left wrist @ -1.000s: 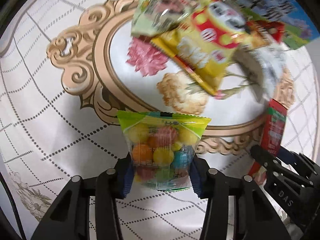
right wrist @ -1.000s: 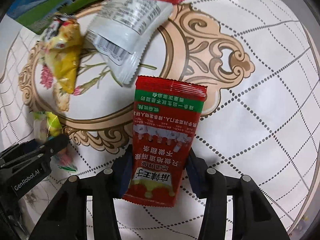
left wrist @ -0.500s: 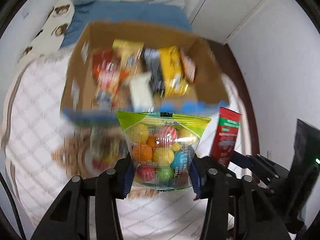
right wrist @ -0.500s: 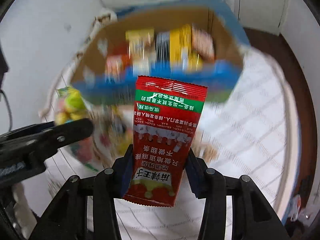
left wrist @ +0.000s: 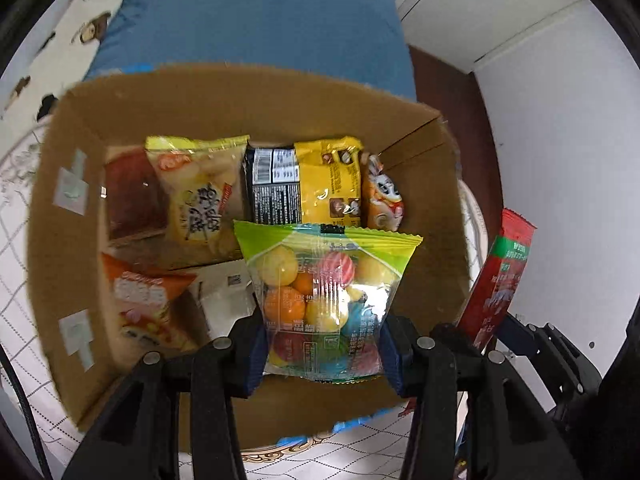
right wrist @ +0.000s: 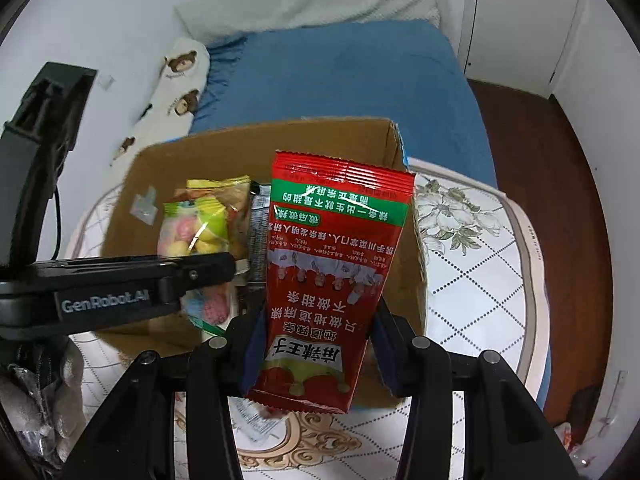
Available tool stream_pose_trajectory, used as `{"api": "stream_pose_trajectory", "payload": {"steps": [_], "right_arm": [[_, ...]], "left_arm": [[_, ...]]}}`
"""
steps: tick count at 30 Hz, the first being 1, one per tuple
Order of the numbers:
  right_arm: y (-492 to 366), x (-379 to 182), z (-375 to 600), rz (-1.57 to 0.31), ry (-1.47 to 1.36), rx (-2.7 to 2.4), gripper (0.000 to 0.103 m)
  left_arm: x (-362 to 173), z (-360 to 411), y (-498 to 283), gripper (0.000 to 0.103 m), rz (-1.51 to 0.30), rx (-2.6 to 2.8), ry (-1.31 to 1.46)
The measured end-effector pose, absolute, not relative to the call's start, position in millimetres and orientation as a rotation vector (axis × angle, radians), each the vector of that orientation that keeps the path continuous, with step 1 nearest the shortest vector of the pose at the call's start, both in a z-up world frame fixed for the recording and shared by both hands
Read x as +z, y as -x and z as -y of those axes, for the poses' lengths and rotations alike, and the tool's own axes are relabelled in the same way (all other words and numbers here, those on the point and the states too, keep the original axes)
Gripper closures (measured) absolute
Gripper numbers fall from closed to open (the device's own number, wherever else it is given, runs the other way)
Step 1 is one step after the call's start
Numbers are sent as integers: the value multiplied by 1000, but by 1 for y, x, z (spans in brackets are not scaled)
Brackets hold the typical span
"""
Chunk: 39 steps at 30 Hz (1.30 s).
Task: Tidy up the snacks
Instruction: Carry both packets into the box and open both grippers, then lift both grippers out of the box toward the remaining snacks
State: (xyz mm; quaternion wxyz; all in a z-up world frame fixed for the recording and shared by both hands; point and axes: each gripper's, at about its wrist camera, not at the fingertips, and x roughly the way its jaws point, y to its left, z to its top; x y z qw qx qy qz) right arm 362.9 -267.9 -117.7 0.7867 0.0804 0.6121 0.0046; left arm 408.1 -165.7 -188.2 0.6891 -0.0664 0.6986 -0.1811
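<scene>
A: Item one, left gripper?

B: Jaws pinched on the lower half of a clear bag of coloured candy balls, green header seam up. It hangs over the open cardboard box, toward the box's 5 o'clock corner in the left wrist view.

A: Handling notes?

B: Judged light; slick film over hard round pieces, so the contents can shift under the pads. The present grip low on the bag looks sound; the flat crimped seam is the other stiff place to take it.

A: Item two, right gripper?

B: Jaws pressed on the lower third of a red spicy-strip packet, held upright, print inverted. It stands before the box, at about the rim's 4 o'clock.

A: Handling?

B: Probably light, soft and glossy; flexes if held far from its middle. Best taken across the flat faces, as now.

A: Box contents?

B: Yellow pastry packet at 11 o'clock, black-and-yellow packet at 12, orange packet at 8, white pouch beside it. A red item at 10 is too blurred to name.

A: Free space?

B: Seemingly near 5 o'clock, below the candy bag.
</scene>
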Motion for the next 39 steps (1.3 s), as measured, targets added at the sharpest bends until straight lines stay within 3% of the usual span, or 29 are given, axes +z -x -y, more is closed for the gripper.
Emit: {"api": "stream_pose_trajectory", "payload": {"steps": [6,7,8,9,10,23,39], "right_arm": [[-364,-158,273,-1451,-164,13,49],[-360,-162,273,-1462,-157,8,44],[-361,-165,274,-1471,-150,2,32],[-362,-168,275,-1483,-147,-4,14],[-362,-170,275,-1489,-151,0,10],[-351,-165,277,-1431,-173,-63,9],[-293,-85,249,-1177,-113,-97,9]], "left_arm": [[-219,168,-410,57,-1646,-374,145],[-224,167,-409,51,-1659,-367,144],[-226,167,-408,44,-1665,-365,134],[-227,167,-408,28,-1665,-361,119],[-227,167,-408,19,-1659,-356,101],[-182,148,-386,18,-1501,-300,-21],[-93,100,-323,18,-1143,-215,-72]]}}
